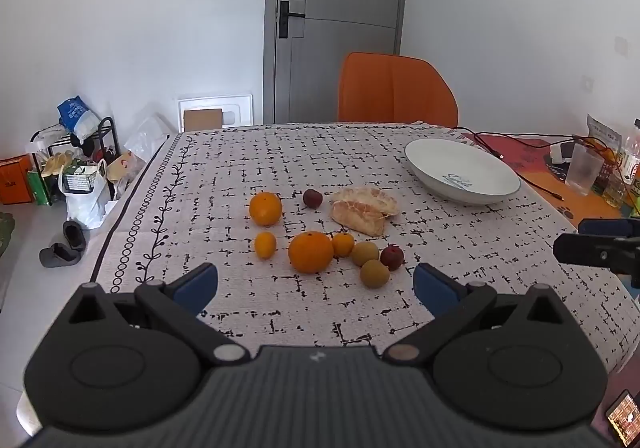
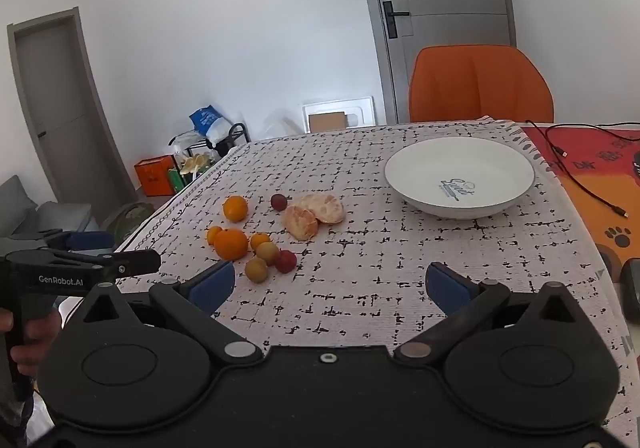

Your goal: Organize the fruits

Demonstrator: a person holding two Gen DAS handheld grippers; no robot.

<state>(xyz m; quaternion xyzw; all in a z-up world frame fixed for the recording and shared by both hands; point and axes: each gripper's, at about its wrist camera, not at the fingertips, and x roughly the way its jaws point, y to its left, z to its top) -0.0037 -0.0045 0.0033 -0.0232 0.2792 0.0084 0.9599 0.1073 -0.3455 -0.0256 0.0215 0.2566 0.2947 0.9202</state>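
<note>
Both sets of fingers spread wide and empty, fruit not yet touched.
My left gripper (image 1: 316,288) and right gripper (image 2: 330,286) hovered short of the fruits (image 1: 320,236) clustered ahead on the counter (image 1: 280,308); the empty plate (image 2: 460,175) waited beyond them, right.

White walls (image 1: 132,27), even daylight. Grey door (image 1: 340,19) with black handle at back wall; second grey door (image 2: 60,95) far left. Orange chair (image 1: 396,89) pushed to the bench's far edge. Pale floor (image 1: 24,248); black rack (image 1: 100,139), bags and orange box (image 2: 154,175) cluttered along the wall.
</note>
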